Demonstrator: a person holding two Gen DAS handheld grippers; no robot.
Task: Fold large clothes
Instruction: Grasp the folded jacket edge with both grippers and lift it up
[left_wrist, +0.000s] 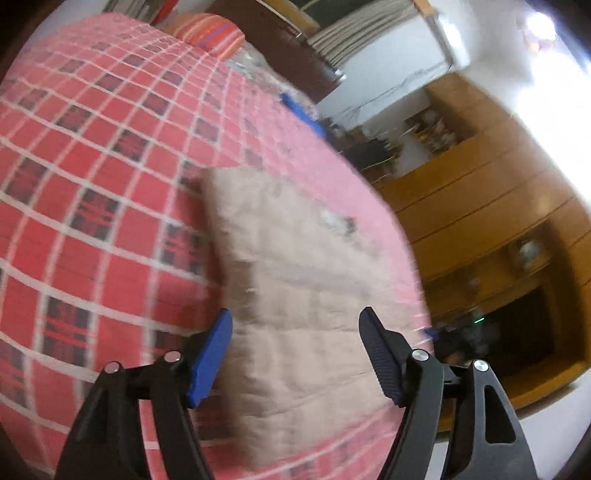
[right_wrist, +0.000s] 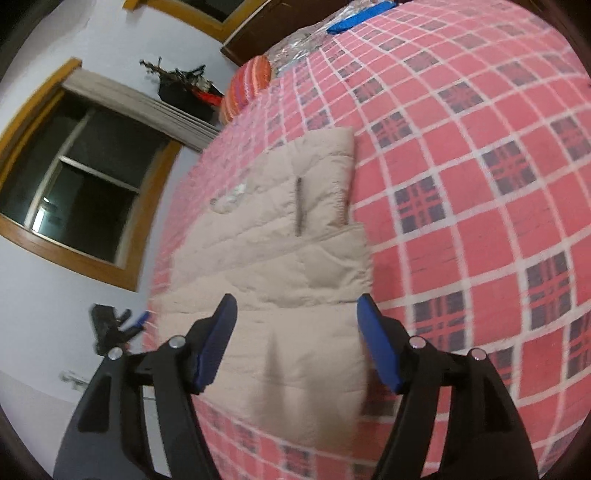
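A beige quilted jacket (left_wrist: 303, 295) lies folded into a long strip on a red checked bedspread (left_wrist: 92, 184). In the left wrist view my left gripper (left_wrist: 295, 354) hovers open above the jacket's near end, with nothing between its blue pads. The right wrist view shows the same jacket (right_wrist: 288, 258) with a dark zipper line and a folded layer across its middle. My right gripper (right_wrist: 297, 339) is open over the jacket's near end, holding nothing. Both views are motion-blurred.
A striped orange bolster pillow (left_wrist: 210, 31) and a blue object (left_wrist: 303, 110) lie at the far end of the bed. Wooden cabinets (left_wrist: 480, 206) stand past the bed's edge. A window (right_wrist: 81, 177) and a dark stand (right_wrist: 107, 325) are beside the bed.
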